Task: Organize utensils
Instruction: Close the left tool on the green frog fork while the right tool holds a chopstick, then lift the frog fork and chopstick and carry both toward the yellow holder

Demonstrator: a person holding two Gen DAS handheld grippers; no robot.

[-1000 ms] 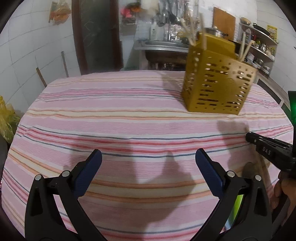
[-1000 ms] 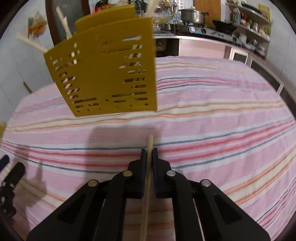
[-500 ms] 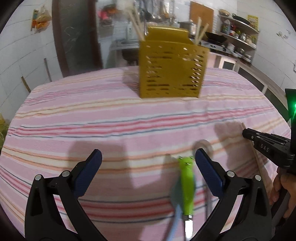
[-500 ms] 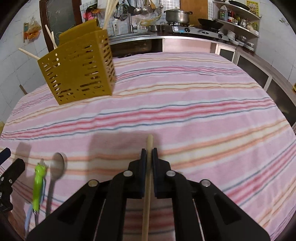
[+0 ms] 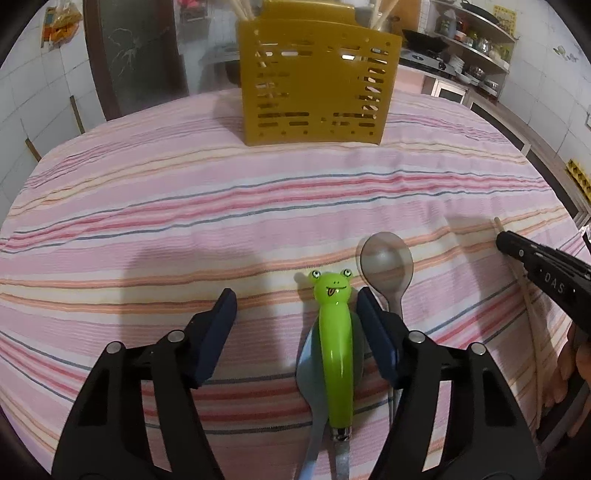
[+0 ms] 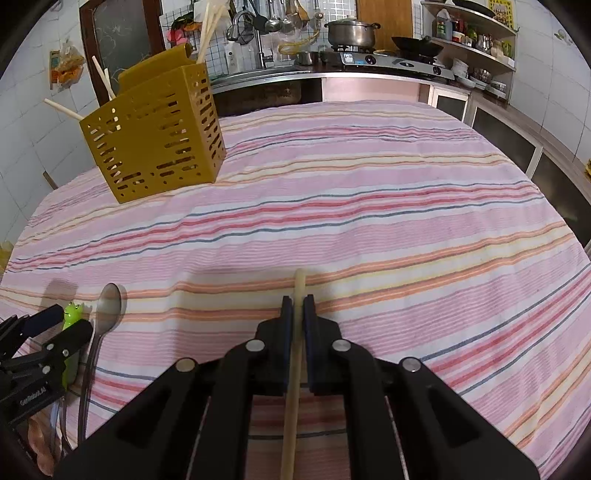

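Observation:
A yellow perforated utensil holder (image 5: 317, 77) stands at the far side of the striped table, with several chopsticks in it; it also shows in the right wrist view (image 6: 155, 136). My left gripper (image 5: 297, 306) is open, low over the cloth, with a green frog-handled utensil (image 5: 334, 332) between its fingers near the right one. A metal spoon (image 5: 386, 262) lies just right of it. My right gripper (image 6: 297, 301) is shut on a pale wooden chopstick (image 6: 295, 354) and shows at the right edge of the left wrist view (image 5: 506, 240).
The pink striped tablecloth (image 6: 369, 206) covers the whole table. Behind it are a kitchen counter with a sink, a stove with a pot (image 6: 351, 31) and shelves of jars. A dark door (image 5: 136, 55) stands at the back left.
Both grippers have pulled back from the holder toward the near table edge. The left gripper has come down around the frog-handled utensil. The right stays shut on the chopstick.

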